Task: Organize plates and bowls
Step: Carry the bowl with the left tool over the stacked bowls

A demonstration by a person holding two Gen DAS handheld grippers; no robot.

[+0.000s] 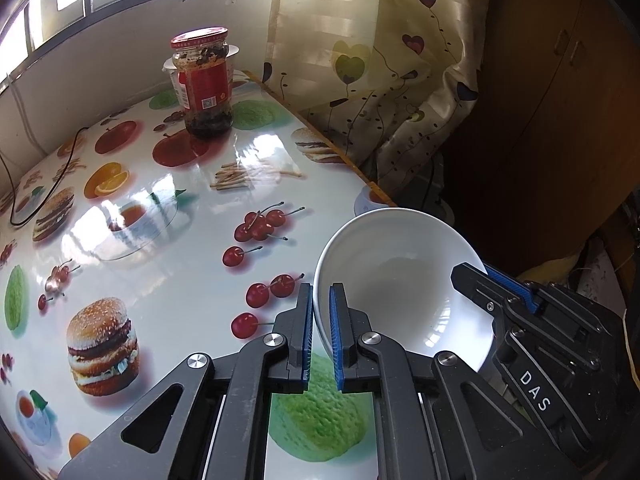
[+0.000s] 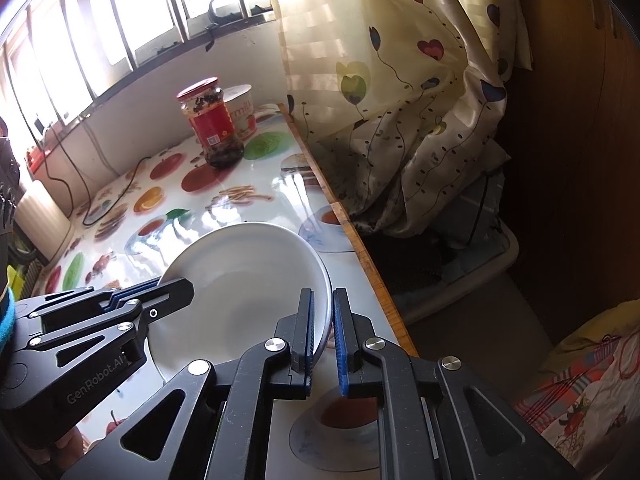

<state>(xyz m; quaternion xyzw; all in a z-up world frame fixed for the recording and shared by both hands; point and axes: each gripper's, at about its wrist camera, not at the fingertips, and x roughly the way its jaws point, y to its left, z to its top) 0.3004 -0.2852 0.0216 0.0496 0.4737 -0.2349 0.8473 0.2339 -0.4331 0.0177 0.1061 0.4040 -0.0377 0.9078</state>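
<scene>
Gripping opposite sides of one white bowl (image 1: pixel 400 292), both tongs hold it tilted above the fruit-and-burger printed table (image 1: pixel 168 272), near the table's wooden edge beside the curtain (image 1: pixel 380 80). The left tongs (image 1: pixel 321 332) are clenched on the rim at about 9 o'clock of the bowl as the left wrist view shows it, blue pads pressed to the inner and outer wall; the right tongs (image 2: pixel 322 336) bite the rim on the far side, at about 4 o'clock of the bowl in the right wrist view, and also look clamped on it, though a sliver of gap shows beside one pad. The bowl appears lifted clear of the table, its mouth tipped toward the cameras, but whether its base still brushes the surface cannot be told. Judged from this, the step in hand is carrying or repositioning the bowl toward its stacking place. No plates or other bowls are visible; only a red-lidded jar (image 1: pixel 204 84) and a paper cup (image 2: pixel 240 110) stand well apart at 11 o'clock. The next move calls for both tongs to travel together, keeping the bowl level, then lowering it flat before either grip lets go; uneven release risks it sliding off the edge.
</scene>
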